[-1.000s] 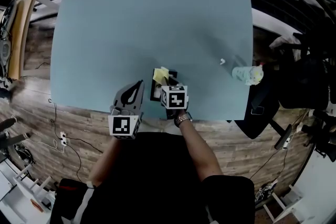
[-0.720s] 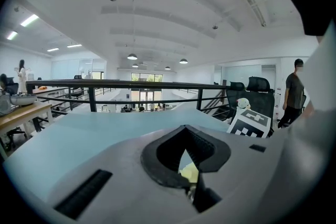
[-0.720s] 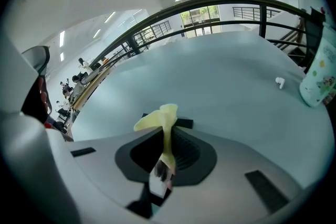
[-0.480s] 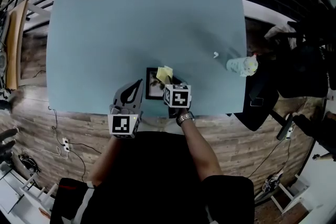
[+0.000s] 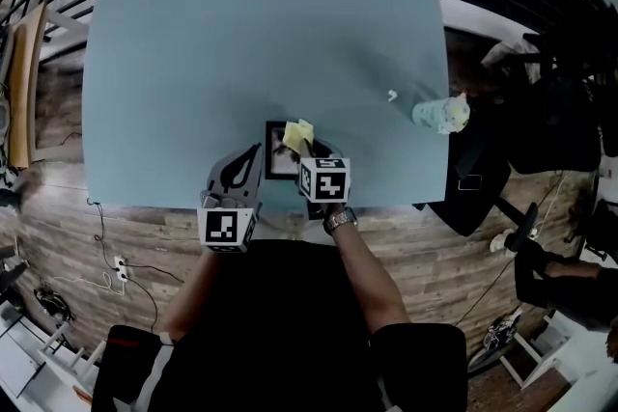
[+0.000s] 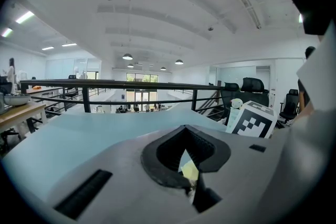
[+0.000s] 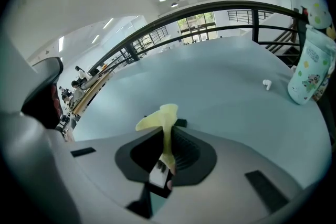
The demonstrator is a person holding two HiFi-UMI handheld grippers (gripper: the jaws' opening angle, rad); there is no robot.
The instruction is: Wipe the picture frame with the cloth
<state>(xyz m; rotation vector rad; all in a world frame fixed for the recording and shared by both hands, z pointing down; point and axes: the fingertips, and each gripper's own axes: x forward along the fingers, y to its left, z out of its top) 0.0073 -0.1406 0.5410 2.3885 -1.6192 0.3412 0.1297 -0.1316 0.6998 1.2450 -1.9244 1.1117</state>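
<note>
1. Picture frame [image 5: 277, 161] lies flat on the blue table [image 5: 241, 34], near the front edge, right in front of the person
2. It looks hard and stiff, with a dark rim. The front may be glass, so I think it could crack or get scratched. It also looks light, so it may slide when it is rubbed. The best place to hold it is the rim at one side, not the front
3. The cloth [image 5: 297, 135] is small, yellow and soft, and it bends easily. The right gripper [image 5: 307, 148] pinches it tight, with its jaws closed on the bottom end. The cloth sits over the far right corner of the frame. I cannot tell if it touches
4. The left gripper [image 5: 253, 157] is just beside the left side of the frame. Its jaws are pressed together with nothing in them
5. A white and green pouch [image 5: 439, 114] stands at the right edge of the table. A small white thing [image 5: 391, 96] lies near it. Both are well apart from the frame, so nothing stands in the way
</note>
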